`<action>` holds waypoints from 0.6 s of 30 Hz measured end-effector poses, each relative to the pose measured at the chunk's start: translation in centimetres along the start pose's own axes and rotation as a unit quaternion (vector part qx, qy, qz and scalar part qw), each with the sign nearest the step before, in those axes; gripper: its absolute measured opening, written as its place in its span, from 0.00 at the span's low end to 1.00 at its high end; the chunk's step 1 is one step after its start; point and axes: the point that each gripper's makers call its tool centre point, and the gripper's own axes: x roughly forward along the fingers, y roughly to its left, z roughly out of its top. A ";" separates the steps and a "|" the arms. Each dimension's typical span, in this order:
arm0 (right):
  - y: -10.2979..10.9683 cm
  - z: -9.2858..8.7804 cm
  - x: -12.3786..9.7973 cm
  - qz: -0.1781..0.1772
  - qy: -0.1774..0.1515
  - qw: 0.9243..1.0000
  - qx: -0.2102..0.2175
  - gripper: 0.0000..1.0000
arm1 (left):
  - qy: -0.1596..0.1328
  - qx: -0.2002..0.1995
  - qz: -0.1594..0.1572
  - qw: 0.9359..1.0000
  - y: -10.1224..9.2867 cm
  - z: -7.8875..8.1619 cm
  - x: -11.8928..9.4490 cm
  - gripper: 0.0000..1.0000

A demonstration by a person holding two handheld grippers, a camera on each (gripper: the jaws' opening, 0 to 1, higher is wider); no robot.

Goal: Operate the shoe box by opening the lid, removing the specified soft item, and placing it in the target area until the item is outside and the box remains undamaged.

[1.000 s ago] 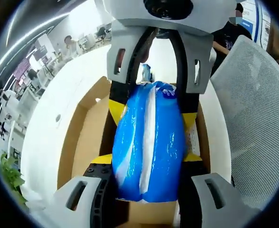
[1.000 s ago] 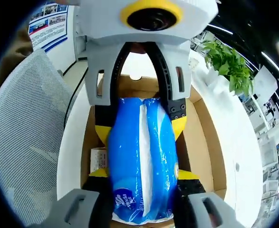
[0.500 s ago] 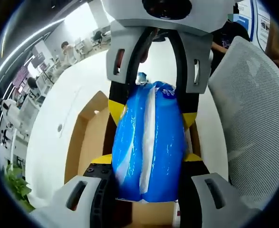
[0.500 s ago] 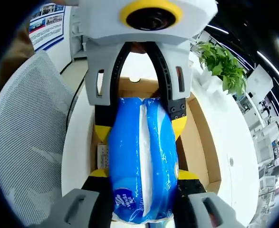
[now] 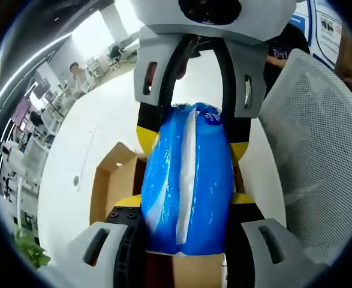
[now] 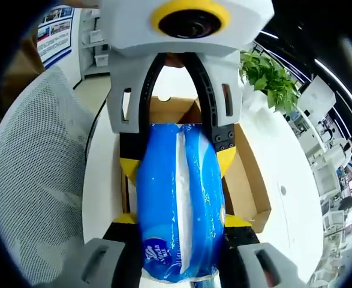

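change: shoe box (image 5: pixel 113 186) sits smaller and lower than 1 s ago; pack lifted clear.
left hand-held gripper (image 5: pixel 187 201): clamped on blue tissue pack (image 5: pixel 187 180).
right hand-held gripper (image 6: pixel 178 210): clamped on opposite end.
axis: pack runs between both grippers, above the open box on white table (image 5: pixel 86 144).
chair (image 6: pixel 35 174): just beside.

Soft pack (image 5: pixel 187 180) clamped between left gripper (image 5: pixel 187 204) near and right gripper (image 5: pixel 193 90) far, above open shoe box (image 5: pixel 113 180) on table (image 5: pixel 98 126). Mesh chair (image 5: pixel 319 156) at right.
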 end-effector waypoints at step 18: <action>-0.5 -5.5 -4.2 -0.029 0.016 0.999 0.034 0.45 | -0.021 0.041 -0.021 0.999 -0.7 6.2 3.2 0.49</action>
